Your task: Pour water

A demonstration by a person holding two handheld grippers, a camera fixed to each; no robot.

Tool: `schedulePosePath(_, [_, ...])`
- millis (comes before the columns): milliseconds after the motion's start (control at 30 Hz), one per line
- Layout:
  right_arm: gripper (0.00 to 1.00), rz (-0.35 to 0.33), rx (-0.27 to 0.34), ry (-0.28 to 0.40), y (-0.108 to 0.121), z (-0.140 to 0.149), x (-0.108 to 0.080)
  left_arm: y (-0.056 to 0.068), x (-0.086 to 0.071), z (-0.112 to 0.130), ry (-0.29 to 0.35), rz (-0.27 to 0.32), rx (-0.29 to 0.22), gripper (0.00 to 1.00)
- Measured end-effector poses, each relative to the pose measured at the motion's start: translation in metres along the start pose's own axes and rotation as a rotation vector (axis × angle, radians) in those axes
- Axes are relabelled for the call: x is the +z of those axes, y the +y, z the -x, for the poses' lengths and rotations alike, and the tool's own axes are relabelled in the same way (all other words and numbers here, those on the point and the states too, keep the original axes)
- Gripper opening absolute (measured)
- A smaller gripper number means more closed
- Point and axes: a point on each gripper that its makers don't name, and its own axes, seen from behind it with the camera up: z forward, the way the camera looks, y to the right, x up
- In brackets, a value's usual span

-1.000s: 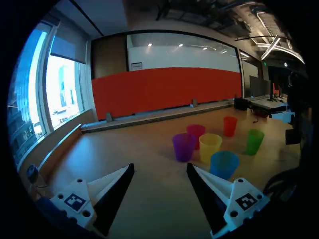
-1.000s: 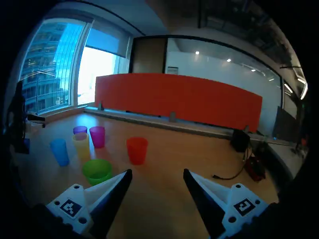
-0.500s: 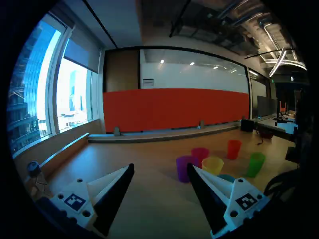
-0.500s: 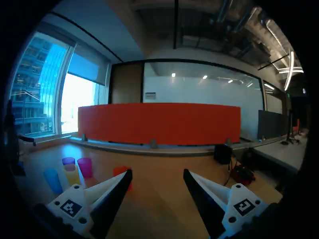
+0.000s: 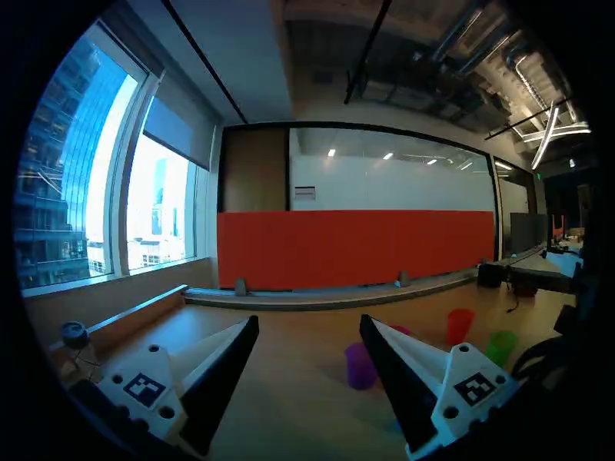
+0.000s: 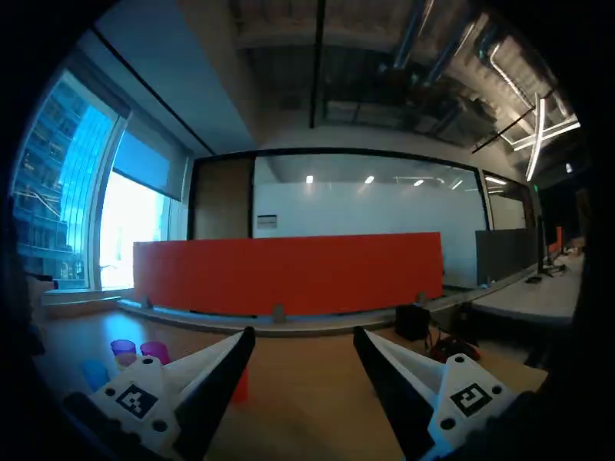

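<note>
Counting cups from the left gripper view: three clear ones on the wooden table [image 5: 307, 407], namely a purple cup [image 5: 359, 365], a red cup [image 5: 460, 326] and a green cup [image 5: 501, 347]. There's also a sliver of a magenta cup [image 5: 399, 330] just past the right-hand finger. Purple is nearest, its right side cut off by that finger. Red and green stand further back to the right, apart from each other. All upright. Camera sits low and the rims are side-on, so contents can't be told for any of them.

Left gripper [image 5: 307, 318]: two fingers spread wide, nothing between them, bare table showing in the gap.

Right gripper view: four cups, all low on the left.
- purple cup [image 6: 123, 348] and magenta cup [image 6: 155, 352] side by side at the back
- blue cup [image 6: 95, 374] nearer and left of those
- red cup [image 6: 241, 386] mostly hidden behind the left-hand finger

Upright as far as visible. Contents can't be told here either.

Right gripper [image 6: 302, 330]: fingers likewise wide apart, gripping nothing, table in the gap.

Background, one each: an orange-red partition [image 5: 354, 250] along the table's far edge and a big window [image 5: 92, 207] on the left. The right gripper view also has one black box [image 6: 413, 321] on the table near the partition, well apart from the cups.
</note>
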Motion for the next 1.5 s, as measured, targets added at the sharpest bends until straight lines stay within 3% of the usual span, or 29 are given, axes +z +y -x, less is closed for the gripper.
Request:
schedulePosePath(467, [0.99,0.026,0.015,0.052,-0.002,-0.007,0.0,0.001,-0.001,0.003,0.083,-0.018,-0.022,0.98])
schedulePosePath(1133, [0.99,0.055,0.018,-0.016,0.007,0.017,-0.001,-0.002,0.008,0.05,0.039,-0.044,-0.036,0.98])
schedulePosePath(1500, [0.99,0.068,0.006,-0.022,0.013,0.016,0.0,-0.006,0.015,0.064,0.021,-0.05,-0.031,0.98])
